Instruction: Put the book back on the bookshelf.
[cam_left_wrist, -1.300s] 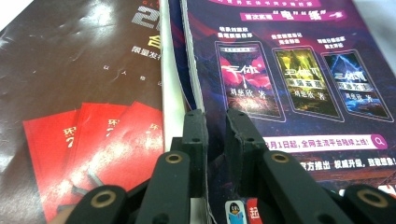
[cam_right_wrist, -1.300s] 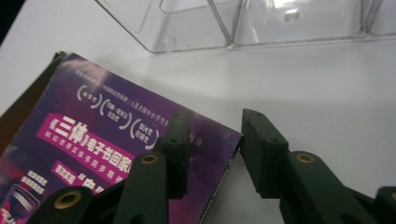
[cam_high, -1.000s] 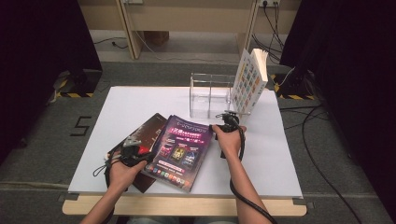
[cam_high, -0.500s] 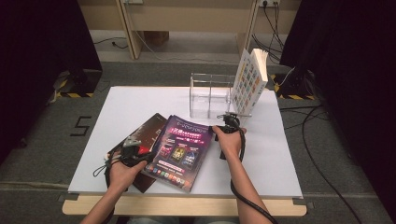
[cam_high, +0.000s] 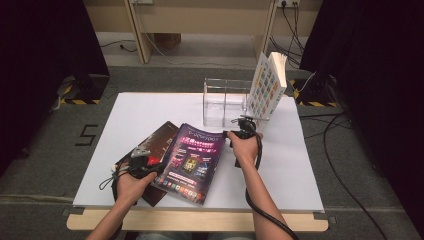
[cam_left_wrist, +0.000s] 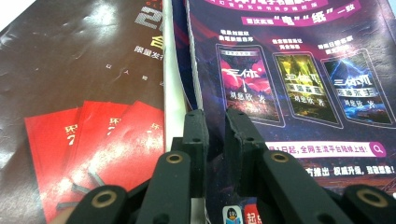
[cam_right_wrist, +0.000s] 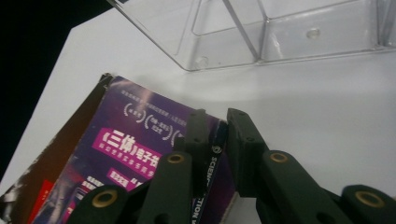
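A purple magazine (cam_high: 192, 160) lies on the white table (cam_high: 145, 107), overlapping a dark brown magazine with red cards on its cover (cam_high: 157, 140). My left gripper (cam_left_wrist: 215, 123) is shut on the purple magazine's (cam_left_wrist: 299, 84) left edge, beside the dark magazine (cam_left_wrist: 84, 70). In the high view the left gripper (cam_high: 149, 161) sits at that magazine's lower left. My right gripper (cam_right_wrist: 215, 135) has just been closing and now pinches the purple magazine's (cam_right_wrist: 126, 149) top right edge, which stands between its jaws. The right gripper (cam_high: 232, 135) is at the cover's upper right corner.
A clear acrylic holder (cam_high: 225, 102) with two compartments stands behind the magazines, close ahead of the right gripper (cam_right_wrist: 243, 37). A thick book (cam_high: 267, 87) leans upright at its right side. Bare white table lies left and right of the magazines. Cables trail from both grippers.
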